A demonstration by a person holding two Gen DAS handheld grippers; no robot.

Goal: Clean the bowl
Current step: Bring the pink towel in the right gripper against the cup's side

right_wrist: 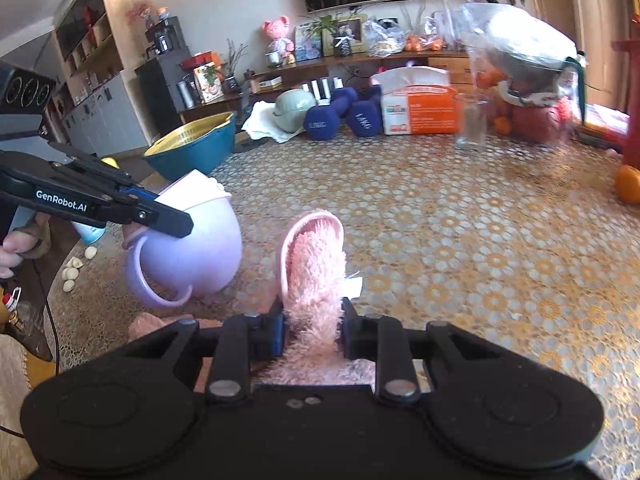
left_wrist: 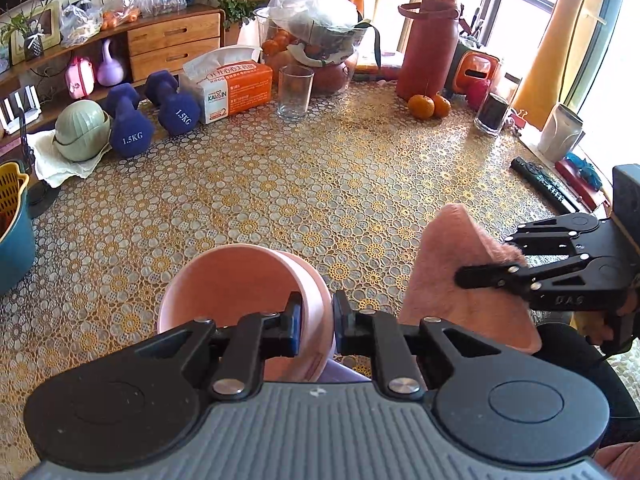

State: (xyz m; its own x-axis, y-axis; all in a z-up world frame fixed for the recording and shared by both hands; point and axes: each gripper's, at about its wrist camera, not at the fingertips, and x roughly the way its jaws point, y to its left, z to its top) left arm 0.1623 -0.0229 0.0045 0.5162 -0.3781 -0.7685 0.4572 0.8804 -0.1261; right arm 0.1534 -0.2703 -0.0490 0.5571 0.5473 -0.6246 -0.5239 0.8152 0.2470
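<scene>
A pink-lilac bowl [left_wrist: 240, 292] is tipped on its side just over the patterned tablecloth [left_wrist: 320, 184], its opening turned toward the far side of the table. My left gripper [left_wrist: 316, 324] is shut on the bowl's rim, one finger inside and one outside. In the right wrist view the bowl [right_wrist: 192, 256] shows its rounded underside and foot ring, with the left gripper [right_wrist: 176, 220] clamped at its top edge. My right gripper [right_wrist: 312, 332] is shut on a fluffy pink cloth [right_wrist: 316, 264], held to the right of the bowl and apart from it. From the left wrist the cloth [left_wrist: 452, 264] stands beside the right gripper [left_wrist: 472, 276].
At the back stand a drinking glass [left_wrist: 295, 92], a tissue box [left_wrist: 228, 88], two blue dumbbells [left_wrist: 132, 124] and stacked green bowls [left_wrist: 82, 130]. A teal basin [right_wrist: 192, 148] sits at the left edge. Oranges [left_wrist: 430, 105], a red flask [left_wrist: 428, 44] and a remote [left_wrist: 544, 184] are on the right.
</scene>
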